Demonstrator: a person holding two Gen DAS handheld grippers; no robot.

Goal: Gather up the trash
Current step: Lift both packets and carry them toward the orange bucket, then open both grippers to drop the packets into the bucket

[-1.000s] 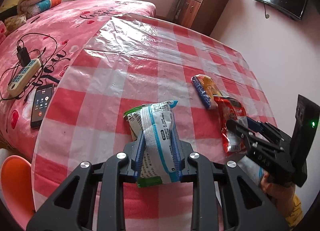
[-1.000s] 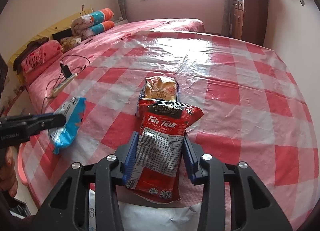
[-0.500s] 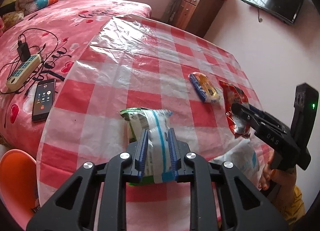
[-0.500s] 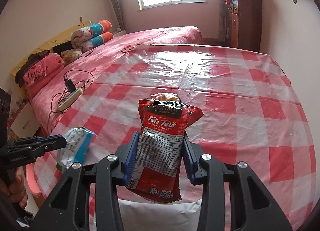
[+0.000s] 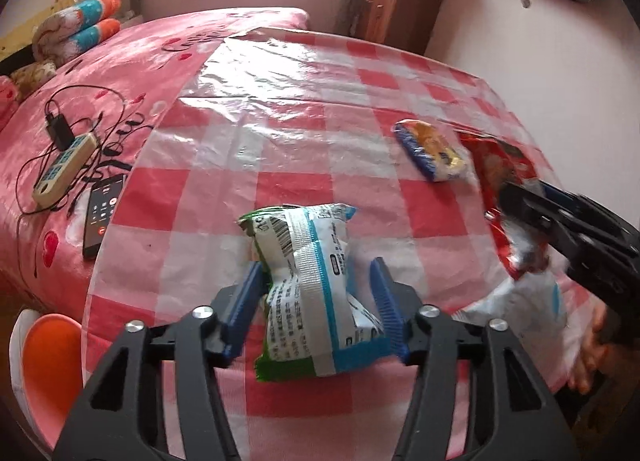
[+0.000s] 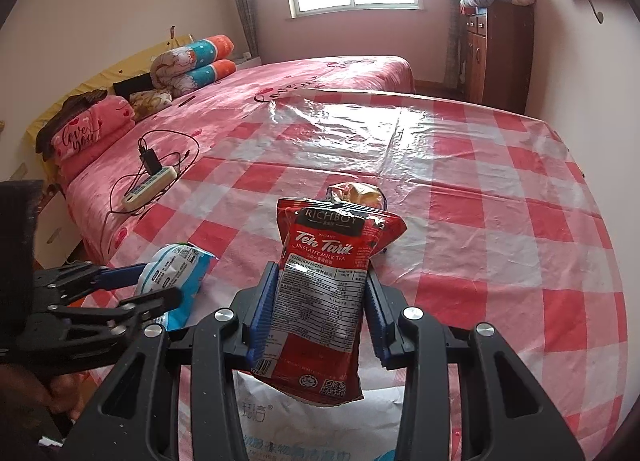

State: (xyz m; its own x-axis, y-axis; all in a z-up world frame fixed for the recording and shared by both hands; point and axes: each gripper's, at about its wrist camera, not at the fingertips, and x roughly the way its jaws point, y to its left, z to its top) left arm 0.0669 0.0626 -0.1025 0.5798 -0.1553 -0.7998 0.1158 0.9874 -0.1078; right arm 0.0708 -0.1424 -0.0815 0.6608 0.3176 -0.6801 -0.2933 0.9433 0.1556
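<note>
The left gripper (image 5: 316, 281) is opening, its blue pads (image 5: 245, 293) standing off both sides of the white-and-blue wrapper (image 5: 312, 281) that sits between them; a gap shows at the 3 o'clock pad, and the 9 o'clock pad is at most grazing the pinched waist of the pack. The wrapper is crumpled, white with blue bands, a green edge at its bottom and a barcode near its top, and it stands upright between the fingers, over the near edge of the checked tablecloth (image 5: 320, 109).

The right gripper (image 6: 320, 301) is clamped narrowly on the red milk-tea sachet (image 6: 324, 293), both pads pressing the flat pack at its middle. The sachet stands upright, red with a black band on top and a white nutrition table facing the camera; its lower end hangs free below the fingers, above a white plastic bag (image 6: 312, 429) with blue print at 6 o'clock.

Beyond the sachet, at 12 o'clock from the right gripper, a third wrapper lies on the cloth: the yellow-and-blue snack pack (image 5: 430, 151), flat, its gold top peeking over the sachet in the right wrist view. In the left wrist view it lies at 1 o'clock, well apart from the left gripper and just beside the red sachet.

Counted: three wrappers, two grippers, one white bag.
</note>
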